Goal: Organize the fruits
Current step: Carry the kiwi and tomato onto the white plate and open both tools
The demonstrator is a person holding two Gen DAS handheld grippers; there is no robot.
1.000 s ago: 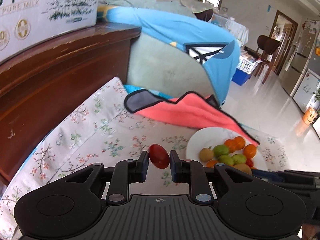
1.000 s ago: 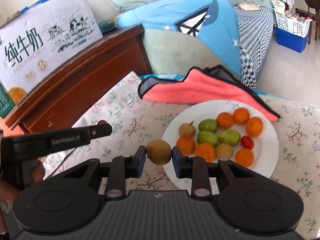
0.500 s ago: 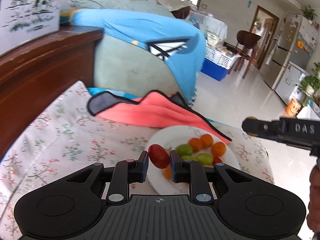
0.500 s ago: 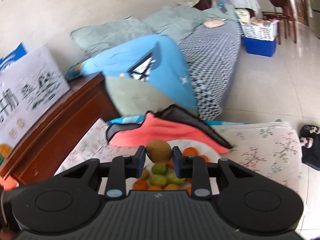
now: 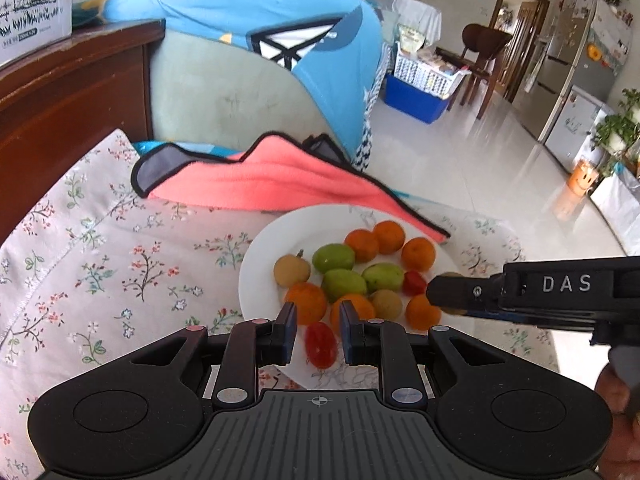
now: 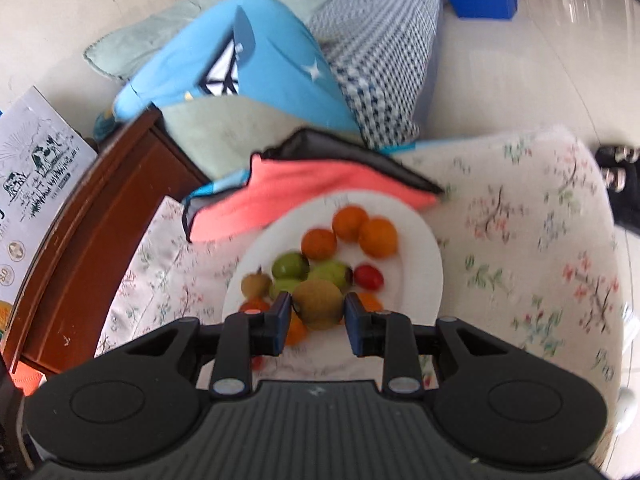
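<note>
A white plate (image 5: 260, 256) on the floral cloth holds several oranges, green fruits, brown fruits and a red tomato. My left gripper (image 5: 318, 330) is open above the plate's near rim; a red cherry tomato (image 5: 321, 345) lies loose between and below its fingers. My right gripper (image 6: 318, 312) is shut on a brown kiwi (image 6: 319, 309) above the plate (image 6: 424, 276). It also shows from the side in the left wrist view (image 5: 448, 294), over the plate's right edge.
A pink cloth with black trim (image 5: 260, 180) lies behind the plate. A dark wooden cabinet (image 5: 60, 92) with a milk carton box stands at left. Blue and green cushions (image 5: 260, 60) sit behind. Tiled floor lies beyond the cloth's right edge.
My left gripper moved over the plate's near rim, opened and let go of the cherry tomato. My right gripper came down over the plate with the kiwi still held.
</note>
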